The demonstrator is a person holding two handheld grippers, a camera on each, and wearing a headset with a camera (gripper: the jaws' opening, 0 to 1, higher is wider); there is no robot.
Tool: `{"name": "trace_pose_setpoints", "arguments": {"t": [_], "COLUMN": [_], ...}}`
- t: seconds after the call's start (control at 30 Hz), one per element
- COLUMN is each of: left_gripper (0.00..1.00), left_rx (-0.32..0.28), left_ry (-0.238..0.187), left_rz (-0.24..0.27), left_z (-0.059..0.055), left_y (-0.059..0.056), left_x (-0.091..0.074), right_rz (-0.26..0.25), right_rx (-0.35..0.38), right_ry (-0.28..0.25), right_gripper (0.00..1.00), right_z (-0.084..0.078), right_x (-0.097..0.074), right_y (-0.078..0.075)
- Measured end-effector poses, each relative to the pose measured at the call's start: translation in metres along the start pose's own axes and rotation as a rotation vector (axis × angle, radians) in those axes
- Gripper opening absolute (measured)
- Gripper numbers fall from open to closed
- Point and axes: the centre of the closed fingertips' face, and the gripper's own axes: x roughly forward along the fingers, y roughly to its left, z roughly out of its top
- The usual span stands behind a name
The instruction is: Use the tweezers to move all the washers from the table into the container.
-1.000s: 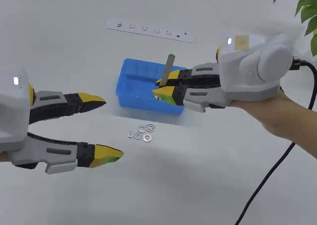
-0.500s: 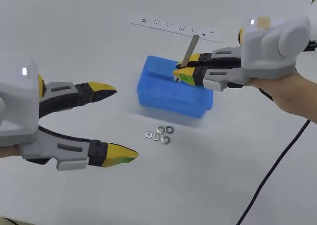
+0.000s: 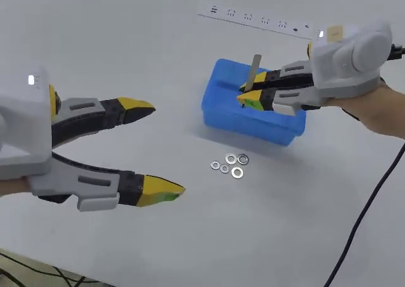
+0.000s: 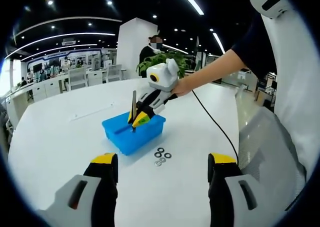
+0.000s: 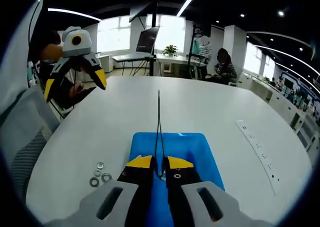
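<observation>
**Mia:** Where are the washers?

**Ben:** A little bunch of small, round, shiny metal washers (image 3: pixel 230 165) lies on the white table (image 3: pixel 126 40). They are just in front of the blue plastic box container (image 3: pixel 221 113) and not touching it.

**Mia:** And the right gripper (image 3: pixel 243 98)?

**Ben:** It hangs over the container, squeezed tight on the thin grey metal tweezers (image 3: pixel 254 69). The washers are near it, but lower down and outside the container's front wall. I can't tell if a washer is in the tweezer tips.

**Mia:** What about the left gripper (image 3: pixel 166 149)?

**Ben:** Its jaws are wide apart and it holds nothing. It is well away from the container.

**Mia:** How should the next pick go?

**Ben:** I think slowly. Point the tips down at one washer on the edge of the bunch. Pinch its rim gently so it doesn't flick away. Lift it over the container's wall, then let go inside.
</observation>
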Motion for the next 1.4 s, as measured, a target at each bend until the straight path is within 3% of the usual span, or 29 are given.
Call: {"name": "trace_pose_setpoints", "arguments": {"t": [0.4, 0.53, 0.7, 0.8, 0.97, 1.13, 1.4], "left_gripper": [0.78, 0.77, 0.75, 0.71, 0.71, 0.71, 0.59], "left_rx": [-0.046, -0.041, -0.019, 0.045, 0.070, 0.057, 0.102], "left_ry": [0.038, 0.035, 0.005, -0.026, -0.061, -0.138, -0.151], "left_rz": [0.000, 0.004, 0.000, -0.009, -0.031, -0.067, -0.103], "left_z": [-0.014, -0.010, 0.006, 0.025, 0.046, 0.068, 0.083], "left_y": [-0.012, -0.012, -0.001, 0.011, 0.027, 0.028, 0.032], "left_x": [0.000, 0.003, 0.016, 0.031, 0.047, 0.063, 0.091], "right_rz": [-0.009, -0.013, -0.017, -0.020, -0.022, -0.027, -0.011], "right_rx": [0.024, 0.027, 0.025, 0.007, -0.007, -0.019, -0.054], "right_ry": [-0.015, -0.018, -0.024, -0.017, -0.017, -0.023, -0.028], "right_gripper": [0.11, 0.11, 0.10, 0.09, 0.09, 0.09, 0.09], "right_z": [-0.006, -0.005, -0.002, 0.001, 0.007, 0.014, 0.023], "right_x": [-0.005, -0.006, -0.009, -0.012, -0.017, -0.019, -0.017], "right_y": [-0.002, -0.002, 0.001, 0.003, 0.006, 0.007, 0.013]}}
